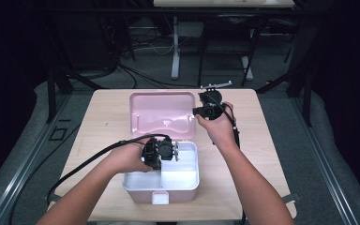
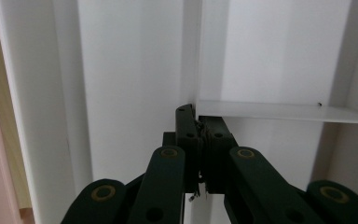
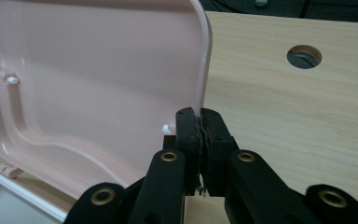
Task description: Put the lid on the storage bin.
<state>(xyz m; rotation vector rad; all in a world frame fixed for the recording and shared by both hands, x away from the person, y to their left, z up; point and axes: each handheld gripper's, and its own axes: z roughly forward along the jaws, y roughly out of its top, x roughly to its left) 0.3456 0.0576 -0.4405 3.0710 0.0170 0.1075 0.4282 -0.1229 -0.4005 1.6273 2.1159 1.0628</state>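
A white box (image 1: 190,180) with a pink hinged lid (image 1: 161,112) stands in the middle of the wooden table. The lid is up and leans back. My left gripper (image 1: 161,164) points down into the box. In the left gripper view its jaws (image 2: 198,114) are shut on the end of the thin white divider (image 2: 279,112) between the box's two compartments. My right gripper (image 1: 196,111) is at the lid's right edge. The right gripper view shows its jaws (image 3: 199,114) shut on the pink lid's rim (image 3: 204,70), with the lid's inner face (image 3: 88,84) to the left.
The box has a white latch (image 1: 160,198) on its front wall, near the table's front edge. A round cable hole (image 3: 304,56) lies in the table top (image 1: 262,154) right of the lid. The left gripper's cable (image 1: 89,164) trails off to the left.
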